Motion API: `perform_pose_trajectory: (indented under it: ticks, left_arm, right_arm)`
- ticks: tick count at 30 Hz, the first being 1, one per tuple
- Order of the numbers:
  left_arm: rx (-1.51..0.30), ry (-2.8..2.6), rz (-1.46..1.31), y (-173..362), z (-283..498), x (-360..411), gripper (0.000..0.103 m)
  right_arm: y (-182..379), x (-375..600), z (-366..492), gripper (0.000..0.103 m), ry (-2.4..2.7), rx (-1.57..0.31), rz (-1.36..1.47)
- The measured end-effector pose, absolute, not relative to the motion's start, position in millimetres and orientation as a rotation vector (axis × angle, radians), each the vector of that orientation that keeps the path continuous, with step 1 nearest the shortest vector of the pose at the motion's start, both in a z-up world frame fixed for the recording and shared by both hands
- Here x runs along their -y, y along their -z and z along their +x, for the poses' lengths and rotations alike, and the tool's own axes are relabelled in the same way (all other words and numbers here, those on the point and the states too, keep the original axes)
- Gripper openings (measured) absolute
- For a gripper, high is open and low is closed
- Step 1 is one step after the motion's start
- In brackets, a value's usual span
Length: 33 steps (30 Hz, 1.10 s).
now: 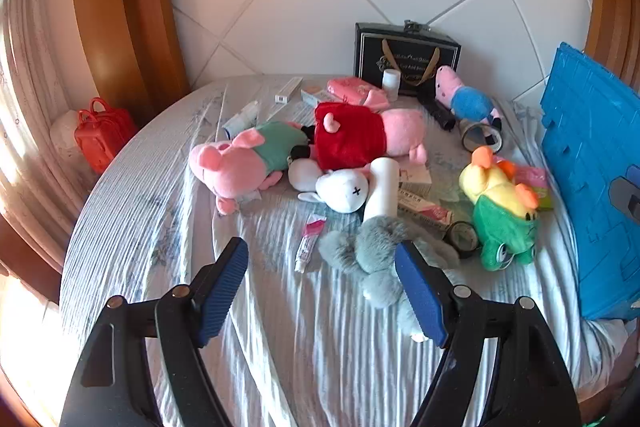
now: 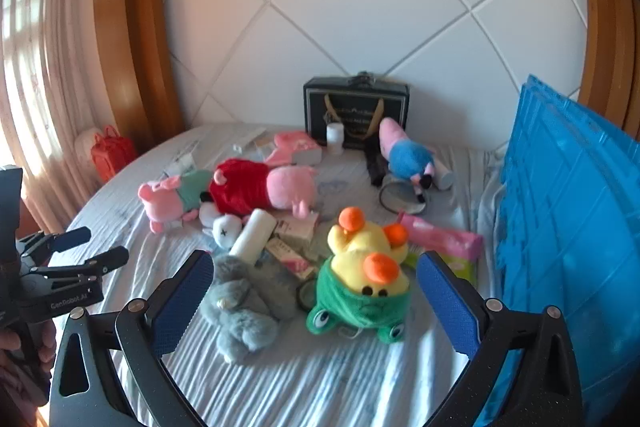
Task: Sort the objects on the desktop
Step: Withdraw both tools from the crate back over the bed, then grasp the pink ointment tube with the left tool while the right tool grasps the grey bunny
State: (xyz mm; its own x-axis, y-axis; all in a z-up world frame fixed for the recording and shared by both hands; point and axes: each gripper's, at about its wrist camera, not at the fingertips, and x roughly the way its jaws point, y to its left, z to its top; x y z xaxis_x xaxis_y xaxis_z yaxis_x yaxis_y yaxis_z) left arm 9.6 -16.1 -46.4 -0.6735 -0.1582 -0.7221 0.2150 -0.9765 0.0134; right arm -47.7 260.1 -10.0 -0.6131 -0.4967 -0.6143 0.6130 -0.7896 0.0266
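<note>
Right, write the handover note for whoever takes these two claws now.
Left claw: open, empty, above the bedsheet near the grey plush.
Right claw: open, empty, facing the yellow duck in the green frog hood.
Things: pig toys, white plush, white roll, small boxes and tubes lie mixed mid-bed; blue crate stands at the right edge, black gift box against the headboard.
Done: nothing looks sorted yet.
Left: everything; the duck or the grey plush seems the nearest first pick.

bed (image 1: pixel 140 211) with striped sheet; grey plush (image 1: pixel 372 251) just ahead of the left gripper (image 1: pixel 322 285), pink tube (image 1: pixel 308 241) beside it, pig plushes (image 1: pixel 248 163) further ahead, duck plush (image 2: pixel 366 279) between the right gripper's fingers (image 2: pixel 188 291).
</note>
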Motion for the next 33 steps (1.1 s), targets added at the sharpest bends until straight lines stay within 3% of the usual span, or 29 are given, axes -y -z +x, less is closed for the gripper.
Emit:
perform_pose_trajectory:
  ticks: [15, 19, 28, 32, 33]
  left_arm:
    - [-0.069, 2.663, 1.473, 152.4, -40.6, 66.9, 0.075]
    - [-0.128, 2.642, 1.56, 171.6, -57.7, 74.0, 0.075]
    - [-0.079, 2.578, 1.68, 204.8, -107.8, 72.1, 0.075]
    - [-0.076, 2.586, 1.692, 210.0, -119.0, 71.9, 0.088]
    - [-0.082, 2.562, 1.707, 211.6, -121.7, 72.5, 0.098]
  right_arm:
    - [112.3, -195.1, -58.2, 0.103, 2.258, -0.347, 1.166]
    - [136.4, -171.1, -63.6, 0.103, 2.196, -0.394, 1.222]
    - [193.8, -118.6, -94.3, 0.103, 2.051, -0.494, 1.379]
    - [212.6, -111.4, -104.8, 0.103, 2.022, -0.512, 1.436]
    - [215.9, -111.7, -107.1, 0.103, 2.019, -0.506, 1.45]
